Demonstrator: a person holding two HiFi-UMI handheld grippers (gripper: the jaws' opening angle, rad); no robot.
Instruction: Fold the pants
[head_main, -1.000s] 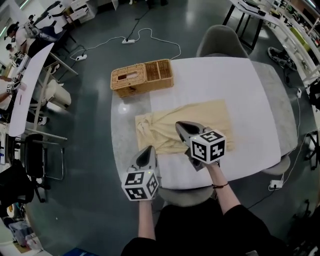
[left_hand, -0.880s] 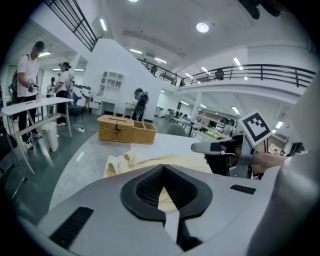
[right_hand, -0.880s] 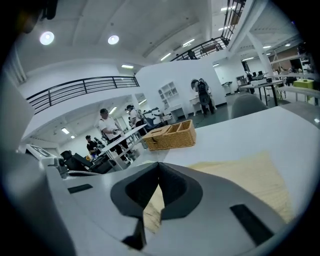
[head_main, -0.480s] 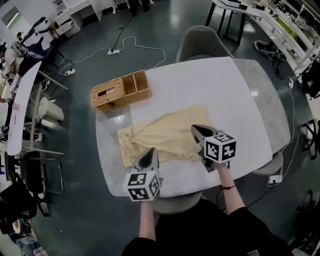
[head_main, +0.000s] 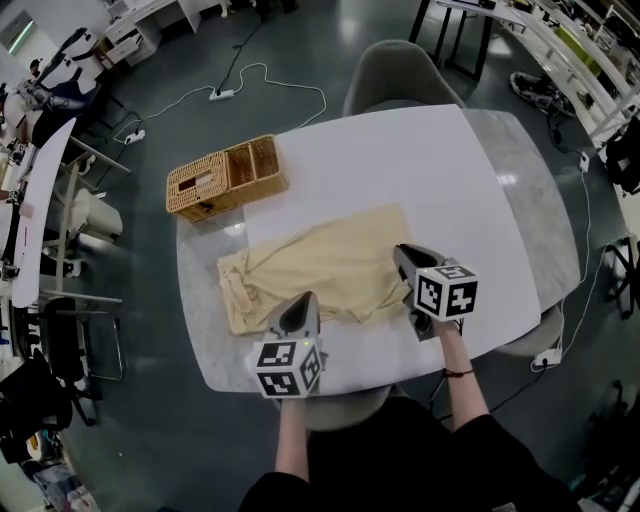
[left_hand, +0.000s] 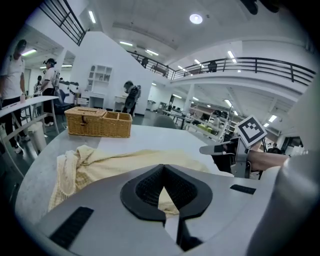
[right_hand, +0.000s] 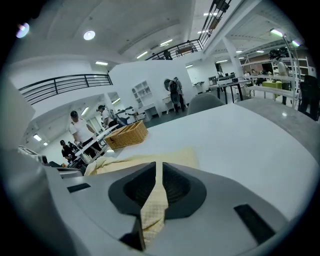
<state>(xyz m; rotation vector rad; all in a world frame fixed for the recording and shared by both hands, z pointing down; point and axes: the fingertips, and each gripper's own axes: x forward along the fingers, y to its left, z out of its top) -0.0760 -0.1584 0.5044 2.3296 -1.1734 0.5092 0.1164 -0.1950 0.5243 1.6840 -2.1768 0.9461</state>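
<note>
- Table (head_main: 430, 170): white top with rounded corners, seen from steeply above; a grey chair (head_main: 400, 75) stands at its far side.
- Pants (head_main: 320, 262): pale yellow, lying flat on the near-left part of the table, long axis running across it. The end toward the table's left edge is bunched and wrinkled. The end toward the table's middle lies smoother, with a squared far corner.
- Wicker basket (head_main: 225, 178): on the table's far-left corner, apart from the pants; one lidded part and open compartments beside it.
- Left gripper (head_main: 303, 300): over the table's near edge, tip on the near hem of the pants. In the left gripper view the jaws are pressed together at the tips with a wedge of yellow cloth caught between the pads.
- Right gripper (head_main: 402, 252): further in from the table's near edge, at the smoother end of the pants. In the right gripper view the jaws are closed tight on a strip of the waffle-textured yellow cloth, which runs back between the pads toward the camera.
- Both grippers point away from the person and somewhat downward at the table; marker cubes face up.
- Floor beyond the table's far-left side: a white power strip (head_main: 222, 95) with looping cable.
</note>
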